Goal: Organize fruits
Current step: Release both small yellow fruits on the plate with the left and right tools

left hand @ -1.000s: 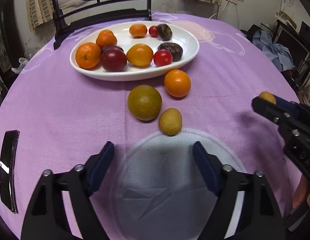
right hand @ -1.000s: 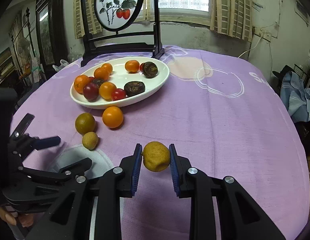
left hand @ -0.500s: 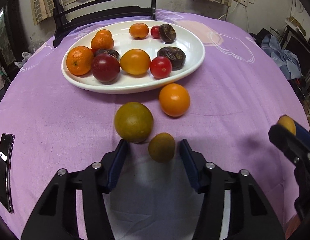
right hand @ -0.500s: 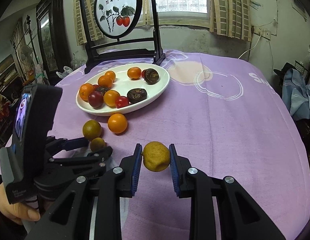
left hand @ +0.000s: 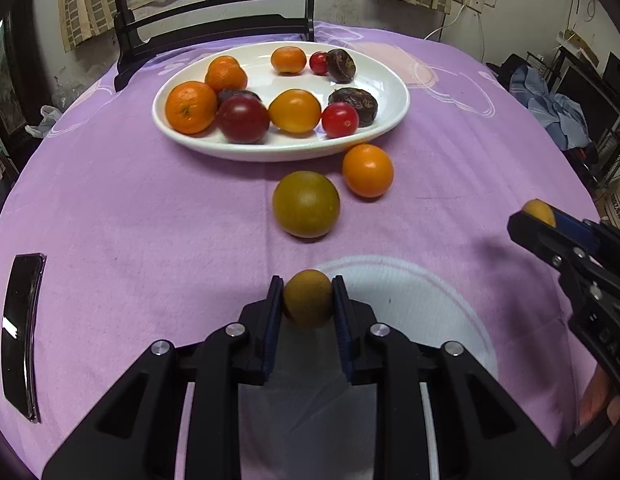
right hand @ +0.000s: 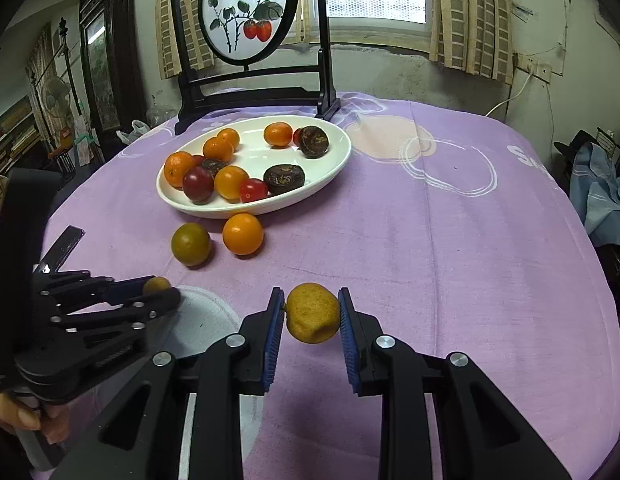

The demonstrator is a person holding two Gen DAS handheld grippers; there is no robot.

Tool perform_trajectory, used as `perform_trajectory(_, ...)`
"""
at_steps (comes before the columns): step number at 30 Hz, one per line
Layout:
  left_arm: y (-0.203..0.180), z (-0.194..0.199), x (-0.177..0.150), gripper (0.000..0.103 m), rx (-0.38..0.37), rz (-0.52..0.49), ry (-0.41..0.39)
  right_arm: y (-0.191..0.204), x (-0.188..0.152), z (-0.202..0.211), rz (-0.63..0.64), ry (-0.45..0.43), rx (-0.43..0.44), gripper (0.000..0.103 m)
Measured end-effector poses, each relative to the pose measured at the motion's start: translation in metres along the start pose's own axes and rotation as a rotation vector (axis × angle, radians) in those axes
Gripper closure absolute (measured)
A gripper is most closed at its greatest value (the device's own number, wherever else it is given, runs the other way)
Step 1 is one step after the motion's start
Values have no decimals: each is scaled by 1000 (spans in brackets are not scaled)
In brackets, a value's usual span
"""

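My left gripper [left hand: 308,304] is shut on a small brownish-yellow fruit [left hand: 308,298], held just above the purple cloth near a white circle print. From the right wrist view the same left gripper [right hand: 160,290] shows at the left with that fruit [right hand: 156,285] in its tips. My right gripper [right hand: 311,314] is shut on a rough yellow fruit [right hand: 311,312], seen in the left wrist view as the yellow fruit [left hand: 539,212] at the right edge. A green-brown fruit [left hand: 306,204] and an orange fruit [left hand: 367,170] lie on the cloth before the white oval plate [left hand: 385,80], which holds several fruits.
A dark framed screen stand [right hand: 254,40] rises behind the plate. A black phone-like slab [left hand: 20,332] lies on the cloth at the left. Clothes [right hand: 601,192] hang past the table's right edge. A hand [right hand: 18,420] grips the left tool.
The left gripper moved forward around the small brownish fruit, closed on it and lifted it off the cloth. The right gripper kept still with its yellow fruit.
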State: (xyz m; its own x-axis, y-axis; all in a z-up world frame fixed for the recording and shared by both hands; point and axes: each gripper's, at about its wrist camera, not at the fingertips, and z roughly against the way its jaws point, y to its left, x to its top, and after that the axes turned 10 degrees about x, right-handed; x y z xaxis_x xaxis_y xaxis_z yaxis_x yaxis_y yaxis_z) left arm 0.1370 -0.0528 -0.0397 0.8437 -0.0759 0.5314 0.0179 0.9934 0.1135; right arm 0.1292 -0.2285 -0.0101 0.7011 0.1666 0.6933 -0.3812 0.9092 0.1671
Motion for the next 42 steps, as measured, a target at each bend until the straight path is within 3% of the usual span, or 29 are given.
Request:
perform_trajectory(8,30,20,0,79,9,2,-43,11,0,-4,24,1,43,75)
perform_trajectory(13,44,29,22,79,21,-7,-77,22,10,-4,19,-6,101,75)
perform_trajectory(19,50,28,64,79,30,-7,-123,37,47,-15,82,-13,108,75)
perform_trajectory(28,58,-14,138,79,64,56,-126,41,112,-75,113,-19,102,75)
perform_trajectory(35,60,-42,156,79,74,91,-97,24,127,-116,67,1,77,75)
perform_trajectory(36,60,-45,157,76,80,95,-90,22,128,-118,56,-7,78,70)
perform_trajectory(38,61,-47,156,53,101,115,-83,18,129,-118,30,-23,82,57)
perform_trajectory(39,63,-45,155,45,98,128,-90,16,128,-115,24,-34,82,57)
perform_trajectory(42,67,-35,152,43,85,134,-108,14,123,-101,32,-47,82,57)
